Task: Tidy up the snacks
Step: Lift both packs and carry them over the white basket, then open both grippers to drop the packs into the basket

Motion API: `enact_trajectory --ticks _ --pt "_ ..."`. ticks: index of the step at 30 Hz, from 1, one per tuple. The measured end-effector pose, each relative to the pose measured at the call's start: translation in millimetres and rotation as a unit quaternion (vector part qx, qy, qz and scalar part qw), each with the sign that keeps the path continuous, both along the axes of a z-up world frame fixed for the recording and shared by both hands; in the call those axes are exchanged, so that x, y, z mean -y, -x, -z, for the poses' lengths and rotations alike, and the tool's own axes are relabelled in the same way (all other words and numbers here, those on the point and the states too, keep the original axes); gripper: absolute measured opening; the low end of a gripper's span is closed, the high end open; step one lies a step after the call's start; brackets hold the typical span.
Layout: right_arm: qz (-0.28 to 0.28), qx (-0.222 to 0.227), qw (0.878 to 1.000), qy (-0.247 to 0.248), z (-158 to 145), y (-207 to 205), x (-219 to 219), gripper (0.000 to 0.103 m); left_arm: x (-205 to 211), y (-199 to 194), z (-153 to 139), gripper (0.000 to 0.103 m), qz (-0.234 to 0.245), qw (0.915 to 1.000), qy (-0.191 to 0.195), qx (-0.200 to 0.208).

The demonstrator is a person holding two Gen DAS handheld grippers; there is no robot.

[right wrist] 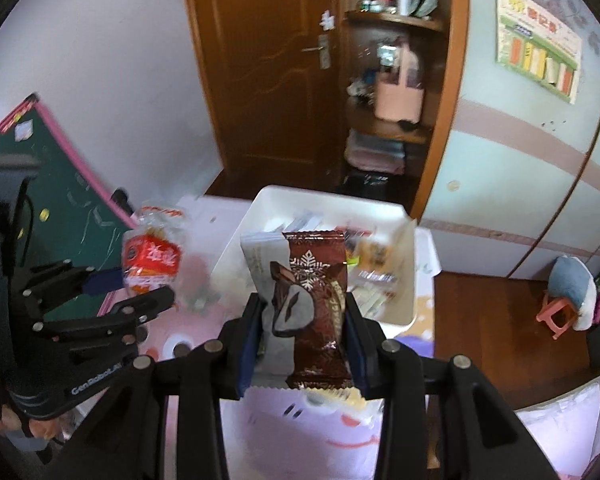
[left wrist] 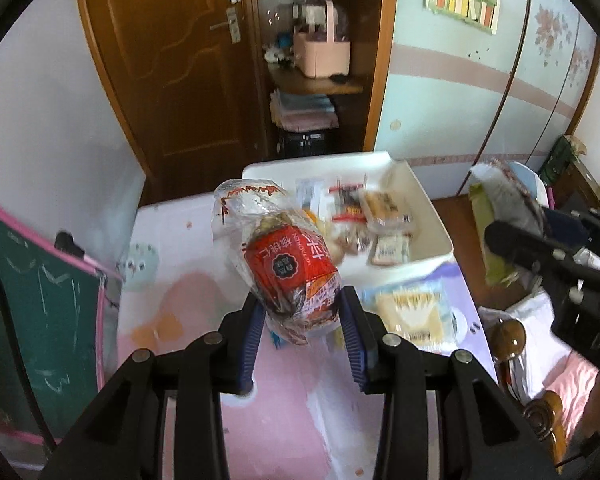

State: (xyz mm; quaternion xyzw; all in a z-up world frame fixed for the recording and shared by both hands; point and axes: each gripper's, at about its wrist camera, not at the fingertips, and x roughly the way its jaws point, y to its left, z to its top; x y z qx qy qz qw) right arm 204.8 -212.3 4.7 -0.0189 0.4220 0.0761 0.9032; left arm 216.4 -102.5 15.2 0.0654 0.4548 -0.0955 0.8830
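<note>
Snacks sit in two places: most lie loose in the white bin (right wrist: 400,308) on the pink table (left wrist: 284,408), and one is in each of my grippers, held up over that table. Bin lies ahead of both grippers, beyond the held packets; seen from the right wrist it is straight ahead, just past the packet's top edge.

Left gripper (left wrist: 304,340) is clamped on the lower end of the clear bag with the red label (left wrist: 288,264); its long axis runs forward from the jaws and leans left, and the bin is ahead and to the right of it.

Right gripper (right wrist: 304,344) is clamped on the brown snowflake packet (right wrist: 312,304), which stands upright between the pads, long axis along the fingers, pointing at the bin.

Judgement: my right hand looks the better lined up for the drop. A flat yellow-and-blue pack (left wrist: 412,312) lies on the table just before the bin, not yet sorted.
</note>
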Motion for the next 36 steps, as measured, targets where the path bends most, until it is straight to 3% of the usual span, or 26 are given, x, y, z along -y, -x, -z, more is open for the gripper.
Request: enact_trajectory --ticks 6,12,23,36 --pt "0.037 0.019 0.999 0.012 -14 -39 13 0.038 7 -44 -13 0.036 0.007 0.9994 -0.016 0.030" --pt "0.073 0.013 0.997 0.016 -9 -80 28 0.038 13 -87 -5 0.036 0.015 0.9990 -0.027 0.032" --pt "0.127 -0.038 0.991 0.008 39 -140 51 0.038 37 -166 48 0.036 0.038 0.9989 -0.028 -0.003" --pt "0.156 -0.100 0.983 -0.012 101 -178 69 0.038 52 -213 118 0.036 0.038 0.9975 -0.033 -0.050"
